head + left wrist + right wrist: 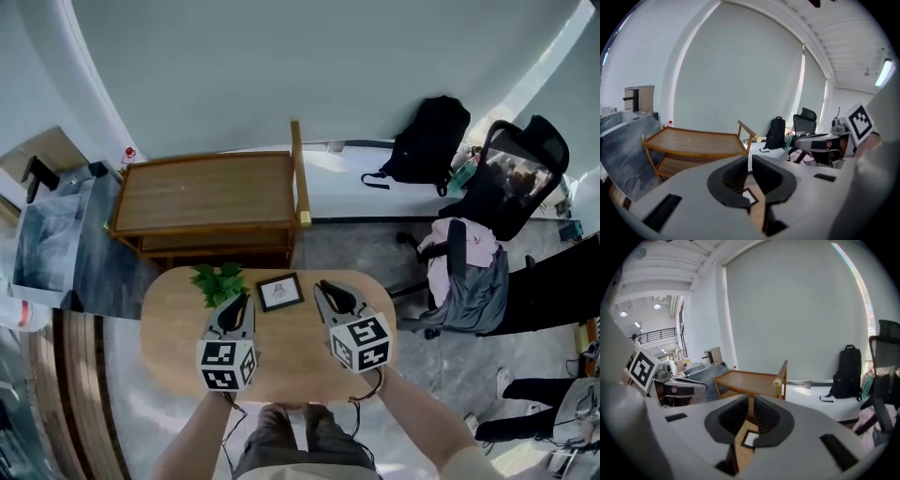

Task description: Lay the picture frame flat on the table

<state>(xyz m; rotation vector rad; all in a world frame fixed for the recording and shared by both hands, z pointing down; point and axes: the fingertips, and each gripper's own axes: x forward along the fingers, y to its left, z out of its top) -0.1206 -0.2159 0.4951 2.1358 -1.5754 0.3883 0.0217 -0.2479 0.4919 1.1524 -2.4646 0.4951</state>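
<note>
A small black picture frame [279, 292] with a white mat lies face up on the oval wooden table [178, 337], near its far edge. My left gripper [238, 299] hangs above the table just left of the frame, and my right gripper [324, 287] hangs just right of it. Neither touches the frame. In the left gripper view the jaws of the left gripper [749, 161] stand together with nothing between them, and the frame [749, 196] shows far below. The right gripper [751, 401] looks the same, with the frame [751, 439] beneath it.
A small green plant [217, 281] stands on the table left of the frame, close to the left gripper. Beyond the table is a wooden trolley [211, 197]. A black backpack [427, 141] and an office chair [497, 216] draped with clothes are at the right.
</note>
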